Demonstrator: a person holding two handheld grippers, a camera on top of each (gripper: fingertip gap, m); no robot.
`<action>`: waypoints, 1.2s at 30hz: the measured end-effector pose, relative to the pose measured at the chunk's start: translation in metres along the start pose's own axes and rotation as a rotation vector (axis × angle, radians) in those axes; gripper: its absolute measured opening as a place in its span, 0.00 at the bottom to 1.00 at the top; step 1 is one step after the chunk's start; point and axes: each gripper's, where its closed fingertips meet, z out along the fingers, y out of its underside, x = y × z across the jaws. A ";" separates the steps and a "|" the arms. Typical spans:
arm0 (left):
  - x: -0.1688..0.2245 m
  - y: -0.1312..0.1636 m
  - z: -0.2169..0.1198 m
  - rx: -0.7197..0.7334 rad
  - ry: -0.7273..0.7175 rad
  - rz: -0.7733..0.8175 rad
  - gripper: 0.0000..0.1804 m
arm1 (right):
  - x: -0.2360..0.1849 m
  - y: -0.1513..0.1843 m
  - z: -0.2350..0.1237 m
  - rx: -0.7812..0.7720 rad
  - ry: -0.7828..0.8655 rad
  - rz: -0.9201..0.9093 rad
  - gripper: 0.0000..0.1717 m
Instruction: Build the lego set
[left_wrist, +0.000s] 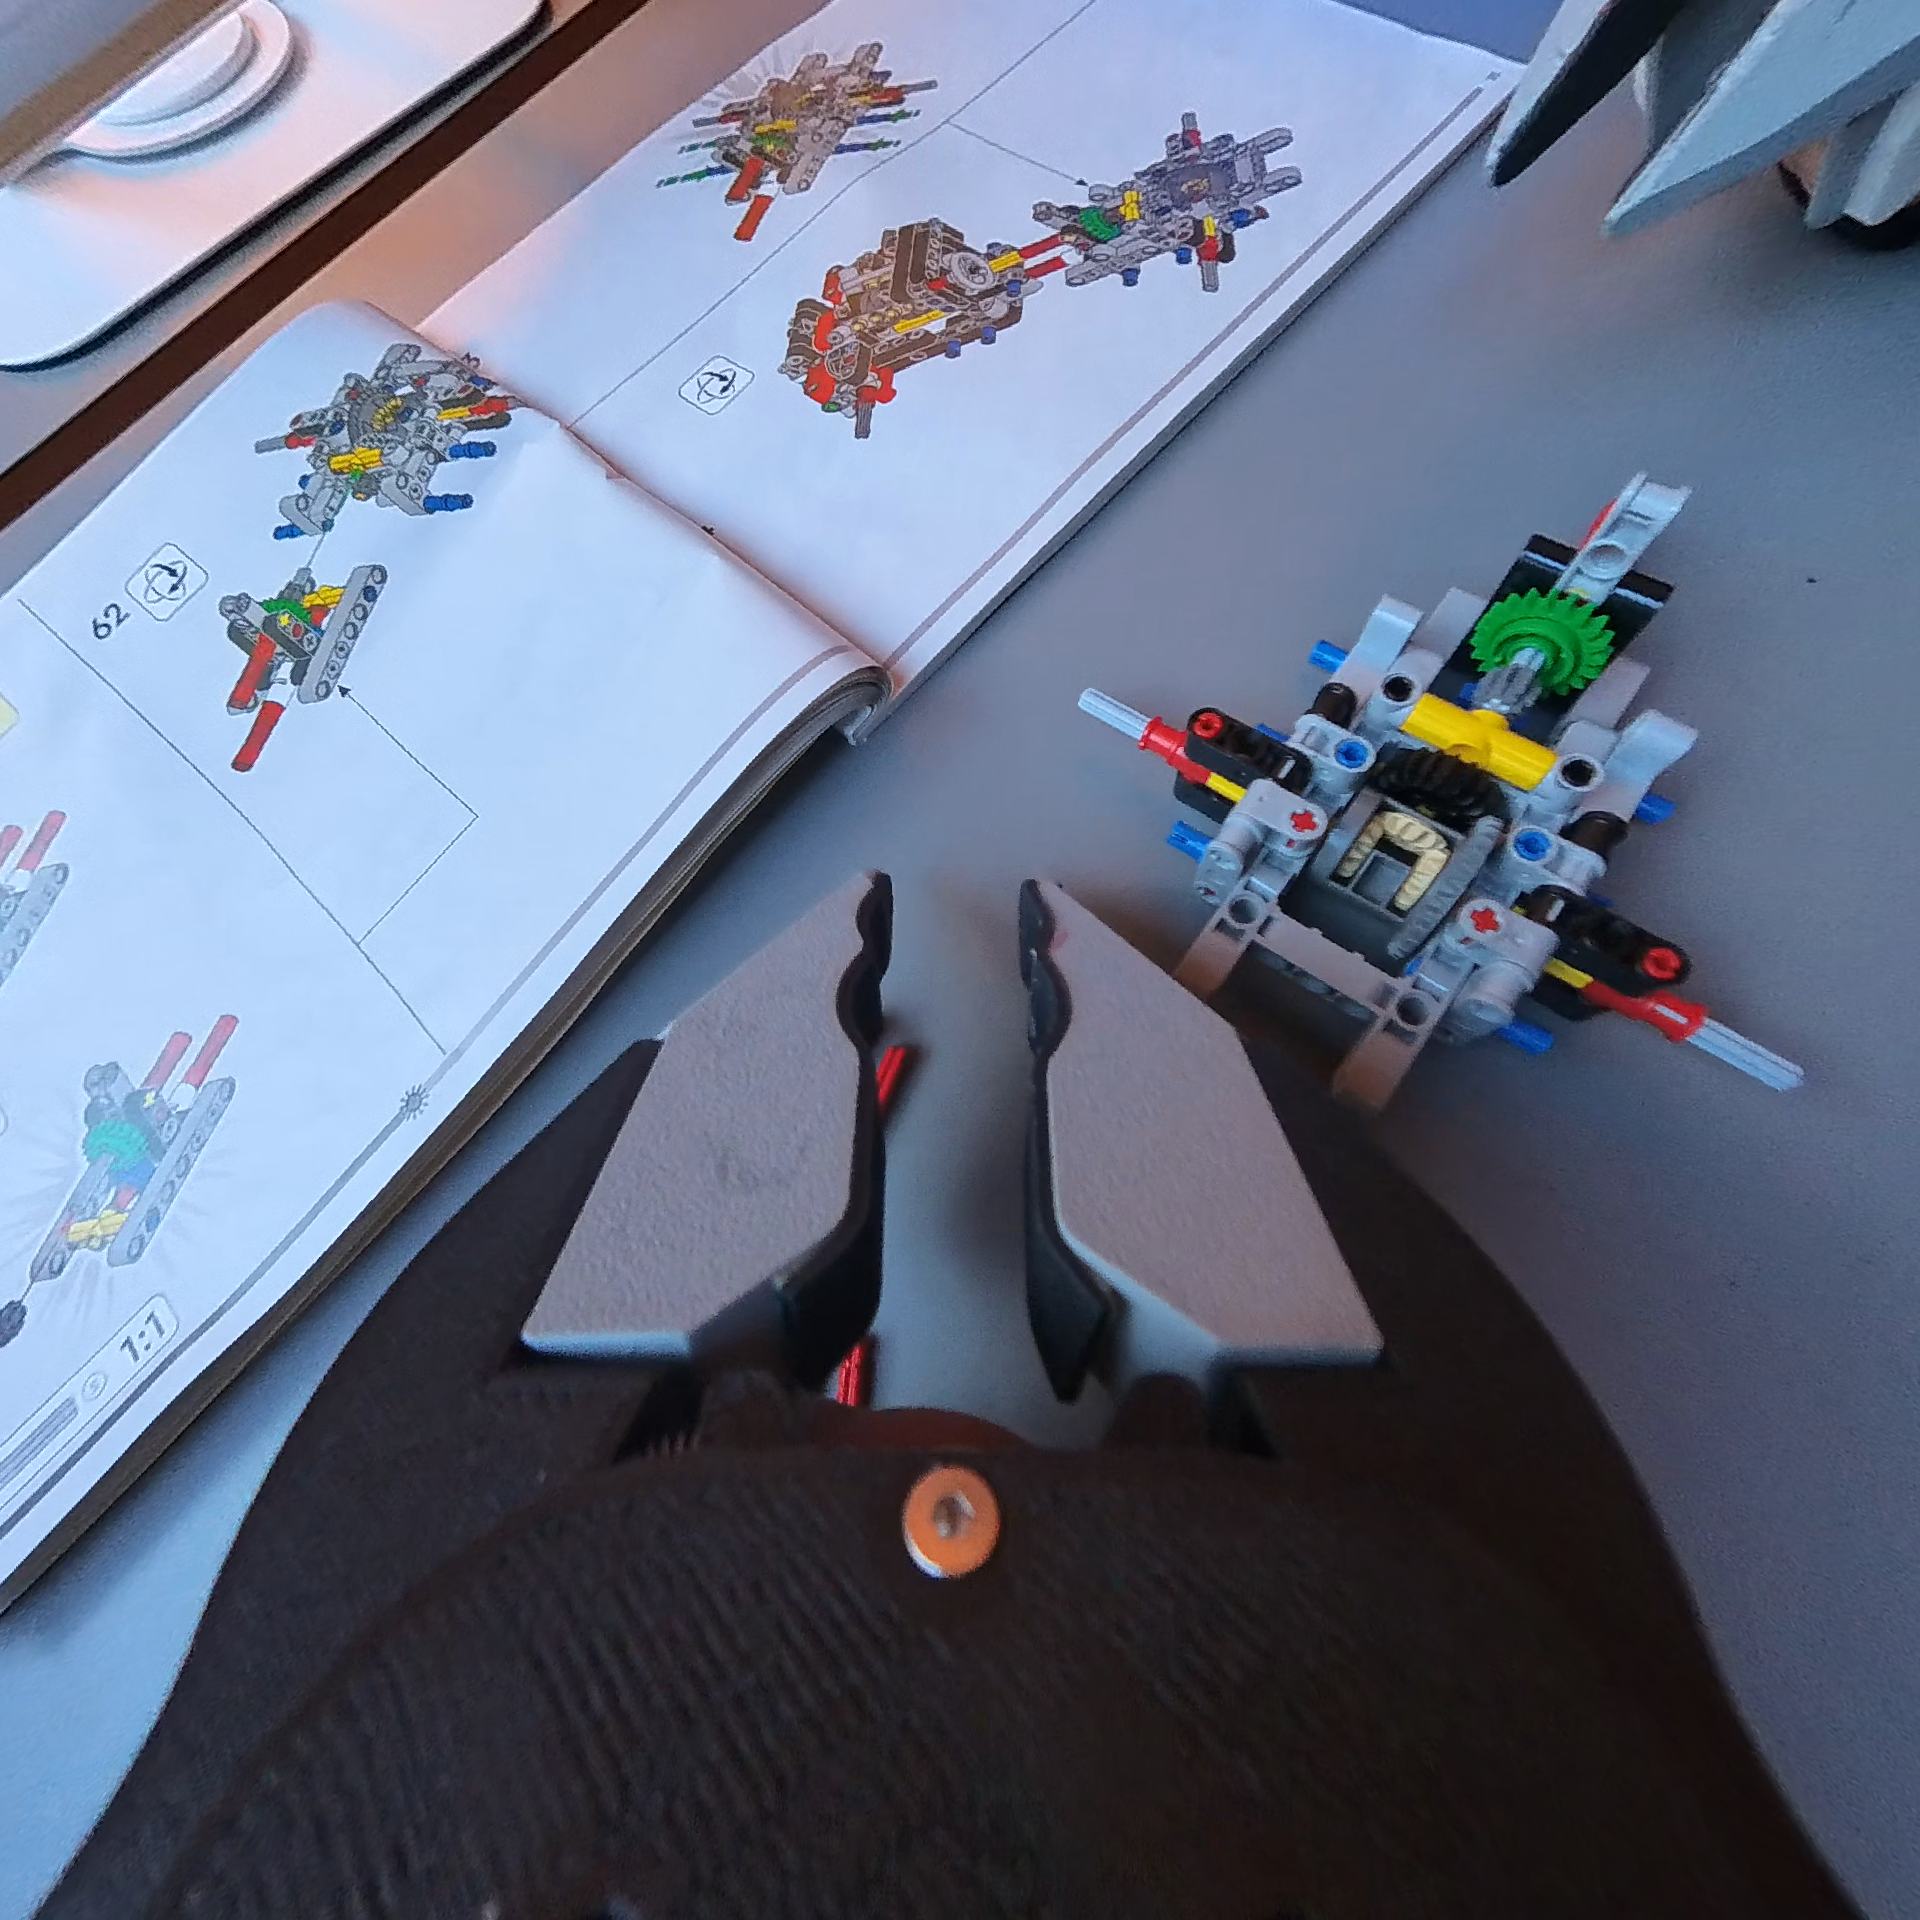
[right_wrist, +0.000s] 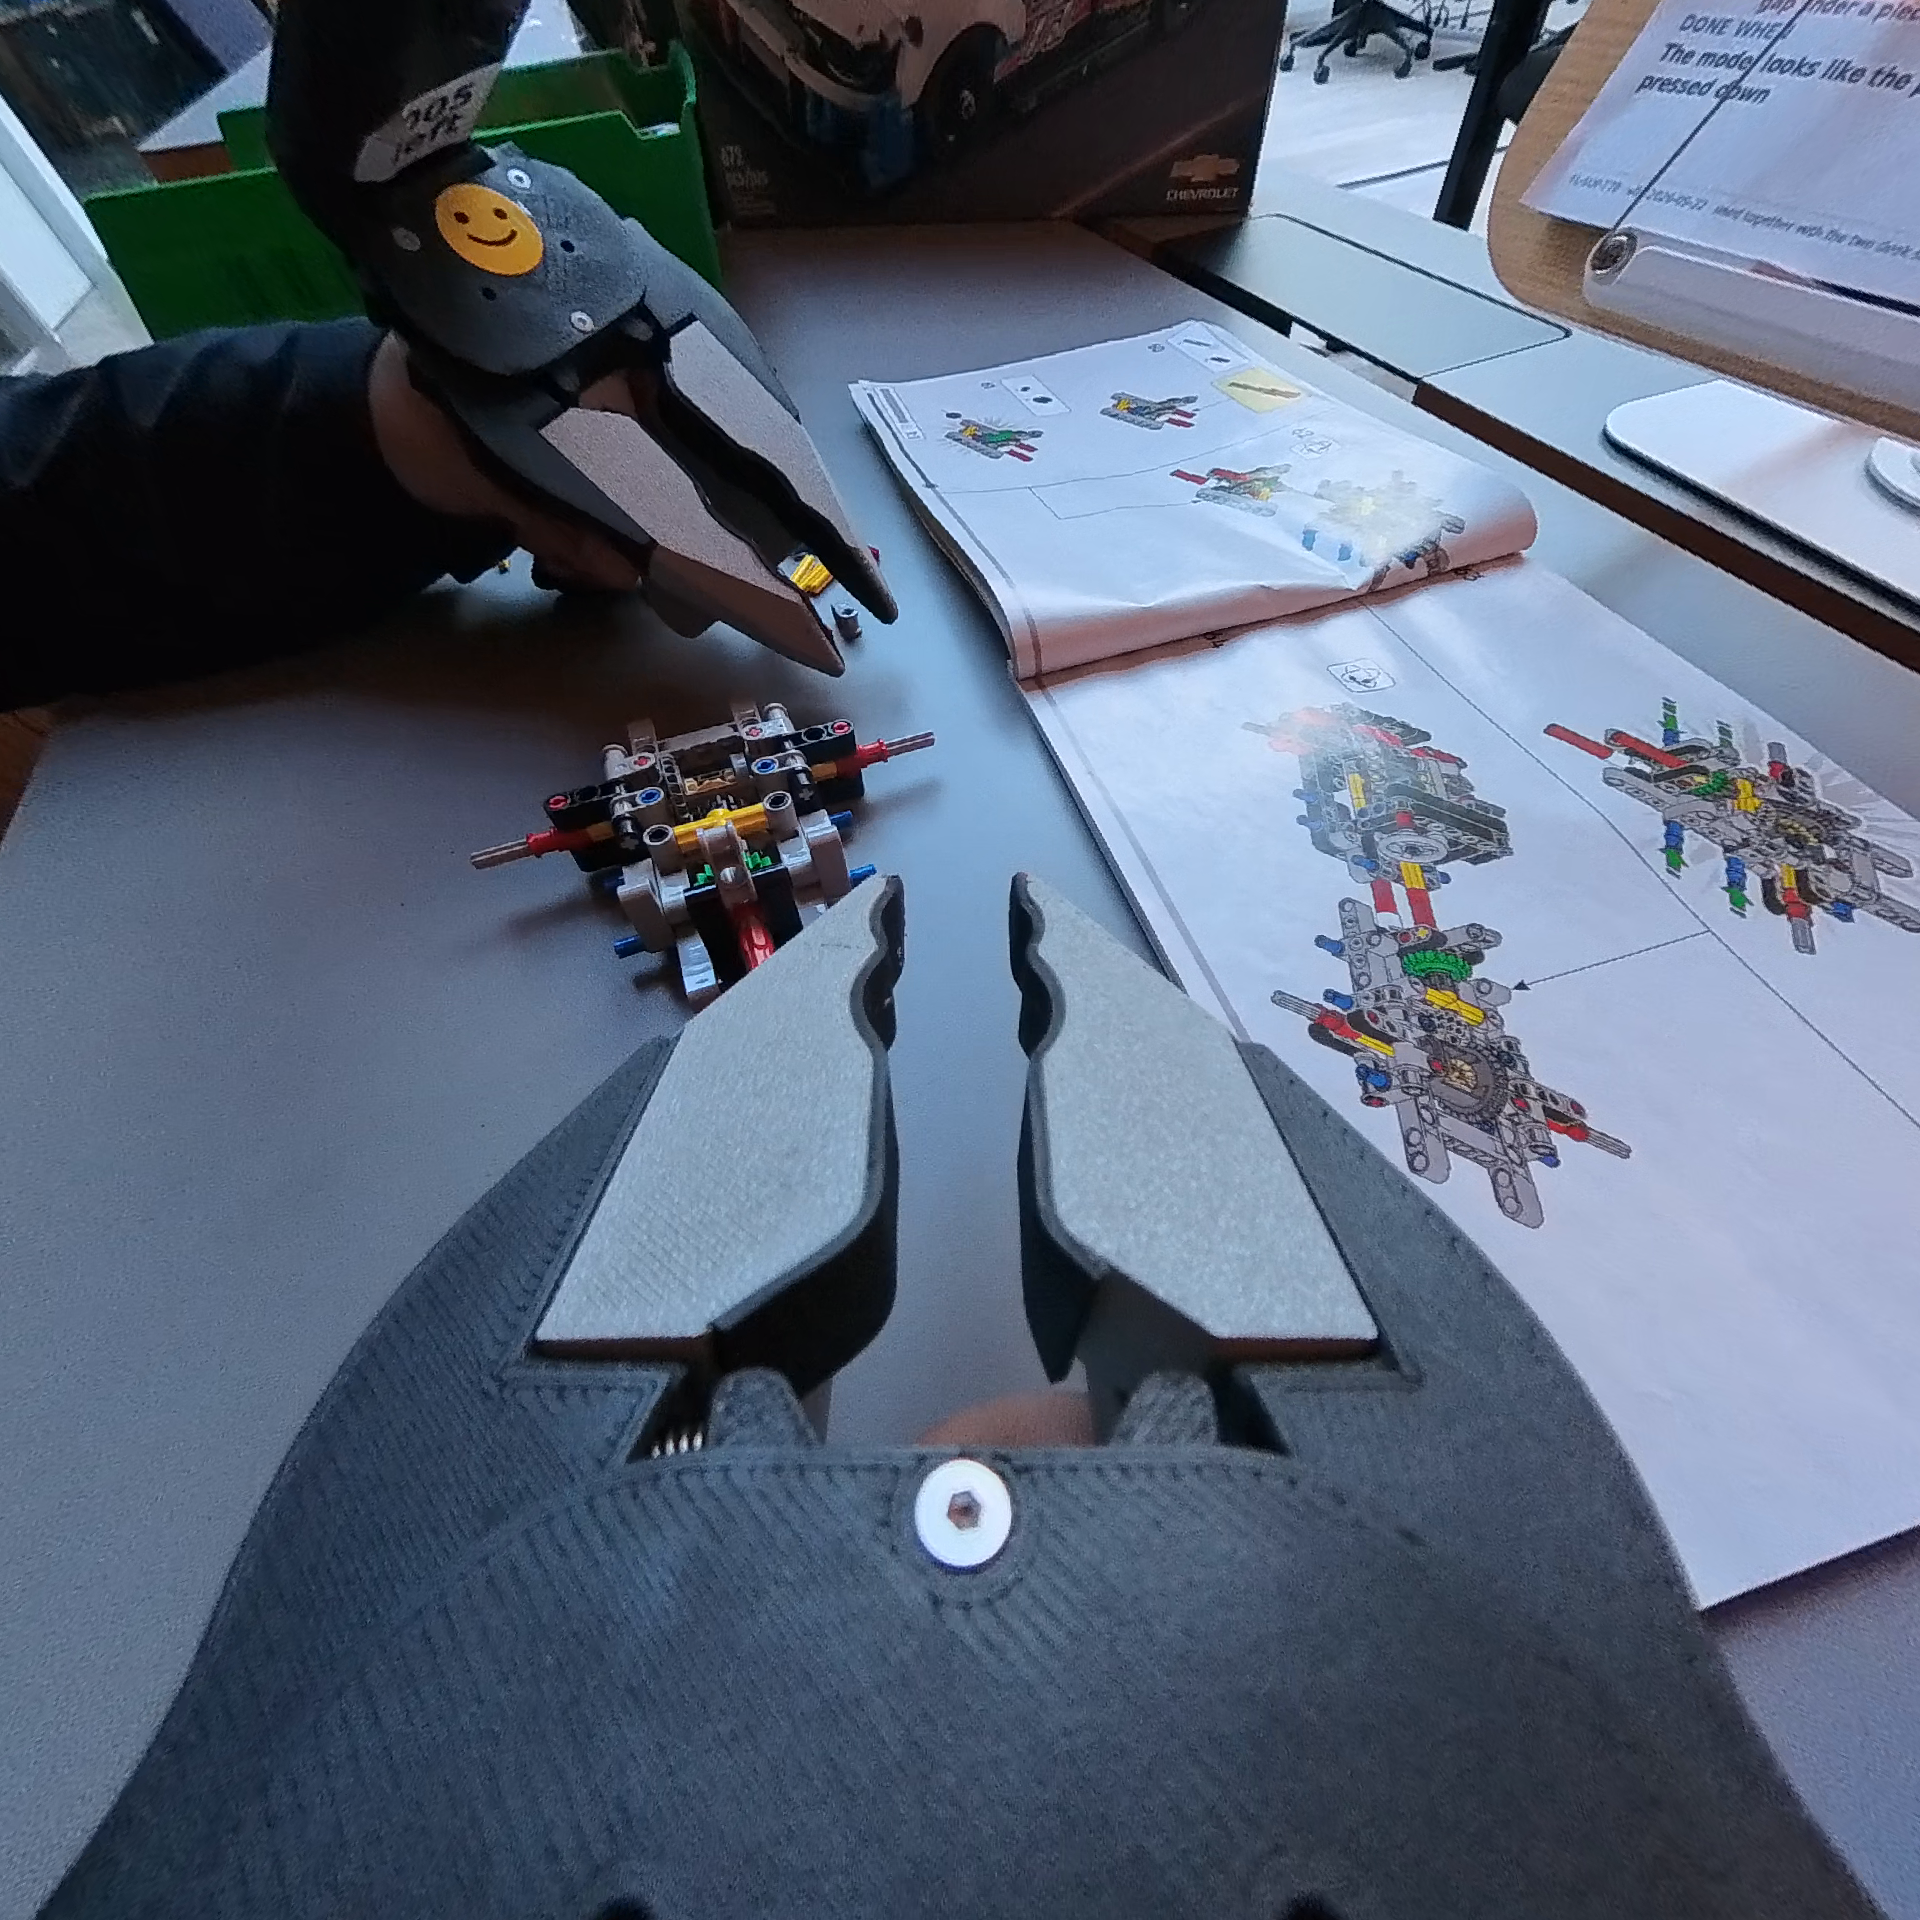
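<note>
A small brick assembly (left_wrist: 1434, 810) with a green gear, a yellow connector and red-tipped axles lies on the grey table (left_wrist: 1558, 1351). My left gripper (left_wrist: 956, 904) is open just left of it, with only bare table between its fingertips. In the right wrist view the assembly (right_wrist: 717, 831) lies left of my right gripper (right_wrist: 956, 894), which is open and empty. There the left gripper (right_wrist: 862, 639) hovers beyond the assembly, above small loose yellow (right_wrist: 805, 569) and grey (right_wrist: 847, 615) pieces. The right gripper's fingers (left_wrist: 1714, 125) show at the top right of the left wrist view.
An open instruction booklet (left_wrist: 520, 675) (right_wrist: 1455, 831) lies on the table beside the assembly. A green bin (right_wrist: 416, 208) and a cardboard box (right_wrist: 987, 104) stand at the back. A monitor foot (right_wrist: 1766, 457) and a sheet holder (right_wrist: 1766, 260) are at the right. A sleeved arm (right_wrist: 156, 499) holds the left gripper. Tip to tip, the grippers are about 15 cm apart.
</note>
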 end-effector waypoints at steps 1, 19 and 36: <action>0.000 0.000 0.000 -0.001 0.001 0.001 0.13 | 0.000 0.000 0.000 0.000 -0.001 0.002 0.10; 0.003 0.004 0.003 -0.031 0.005 0.016 0.13 | 0.000 0.001 0.001 -0.009 0.004 -0.004 0.10; 0.003 0.005 0.004 -0.040 0.009 0.011 0.13 | -0.001 0.002 0.001 -0.014 0.004 -0.008 0.10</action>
